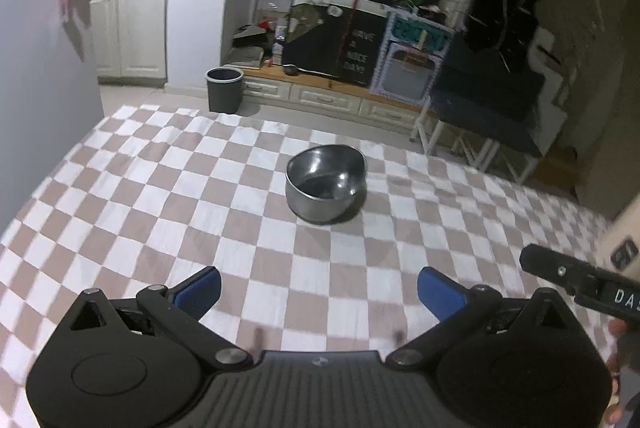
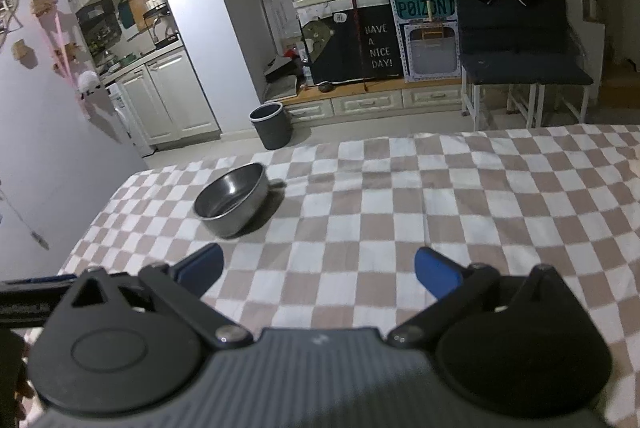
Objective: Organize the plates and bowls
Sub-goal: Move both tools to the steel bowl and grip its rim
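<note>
My left tongs (image 1: 318, 290) and right tongs (image 2: 319, 274) both stand fully open and empty. One metal bowl (image 1: 326, 183) sits upright on the table (image 1: 160, 187), ahead of both tongs, untouched. No plates in view. I judge the organizing hardly begun.

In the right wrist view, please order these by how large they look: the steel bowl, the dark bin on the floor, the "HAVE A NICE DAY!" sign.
1. Steel bowl, nearest the camera.
2. and 3. Sign and bin look alike; both stand farther away, so no ranking.
</note>
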